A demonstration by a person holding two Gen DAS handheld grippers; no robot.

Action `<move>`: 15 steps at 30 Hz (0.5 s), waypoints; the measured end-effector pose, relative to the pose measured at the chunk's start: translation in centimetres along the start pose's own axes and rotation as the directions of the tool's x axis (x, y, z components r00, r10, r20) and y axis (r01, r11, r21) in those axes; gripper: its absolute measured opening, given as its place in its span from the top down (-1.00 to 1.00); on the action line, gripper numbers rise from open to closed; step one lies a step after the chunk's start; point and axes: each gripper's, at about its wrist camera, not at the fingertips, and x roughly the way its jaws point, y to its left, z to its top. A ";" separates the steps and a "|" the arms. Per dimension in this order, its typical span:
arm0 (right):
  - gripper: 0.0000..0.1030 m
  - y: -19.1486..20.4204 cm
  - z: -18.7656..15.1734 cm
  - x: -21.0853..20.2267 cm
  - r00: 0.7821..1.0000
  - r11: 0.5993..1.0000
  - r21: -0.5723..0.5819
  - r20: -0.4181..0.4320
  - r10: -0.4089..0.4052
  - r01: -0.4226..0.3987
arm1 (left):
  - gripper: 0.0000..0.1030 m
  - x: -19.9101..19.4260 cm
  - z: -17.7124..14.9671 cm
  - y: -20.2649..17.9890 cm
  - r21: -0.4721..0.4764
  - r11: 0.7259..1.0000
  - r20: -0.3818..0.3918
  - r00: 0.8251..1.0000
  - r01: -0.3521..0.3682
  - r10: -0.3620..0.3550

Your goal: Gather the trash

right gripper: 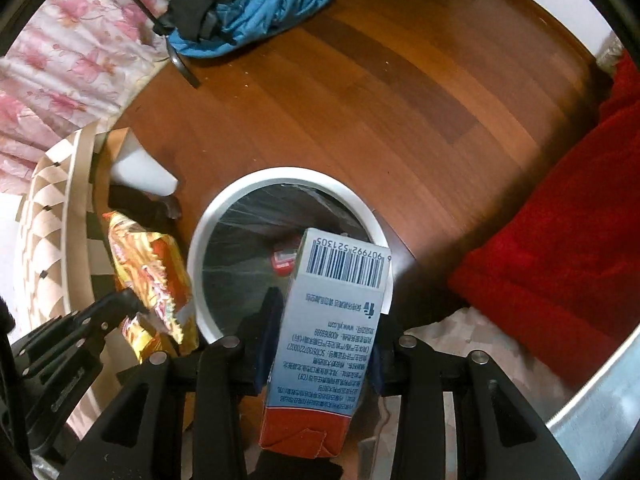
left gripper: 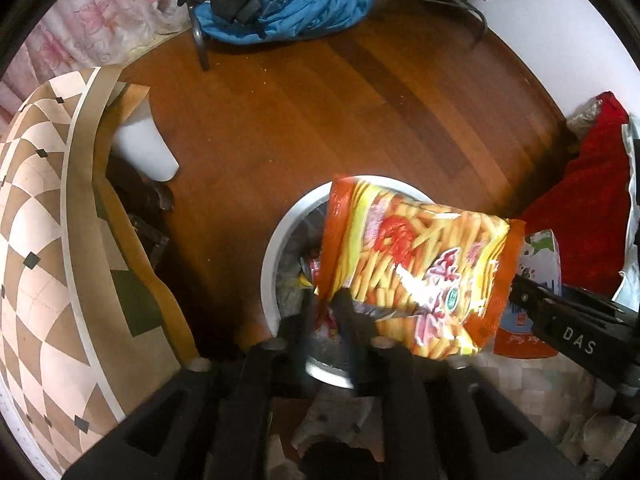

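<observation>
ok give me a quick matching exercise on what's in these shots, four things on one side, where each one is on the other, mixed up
Things:
1. snack bag
2. carton
3. trash bin
4. blue cloth

Places:
A. on the wooden floor, standing open
B. piled at the far edge of the floor
C. in the left gripper
D. in the right gripper

Pairs: 1-C, 2-D, 3-A, 4-B

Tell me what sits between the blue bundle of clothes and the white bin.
Only bare wooden floor, with scattered crumbs, separates the blue bundle from the white bin; both wrist views show it.
</observation>
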 end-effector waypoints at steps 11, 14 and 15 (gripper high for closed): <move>-0.99 1.2 -0.5 -1.8 0.994 0.994 -0.012 -0.007 -0.109 0.108 | -0.99 -3.4 -0.3 2.1 -0.033 0.998 0.069 0.996 -0.057 0.059; -1.00 1.7 -1.2 -3.9 0.989 0.989 -0.025 0.002 -0.148 0.148 | -0.99 -5.5 -0.8 2.5 -0.035 0.997 0.102 0.992 -0.075 0.078; -1.00 1.9 -1.5 -4.7 0.989 0.988 -0.029 0.004 -0.149 0.149 | -0.99 -6.2 -0.9 2.7 -0.036 0.996 0.112 0.990 -0.077 0.081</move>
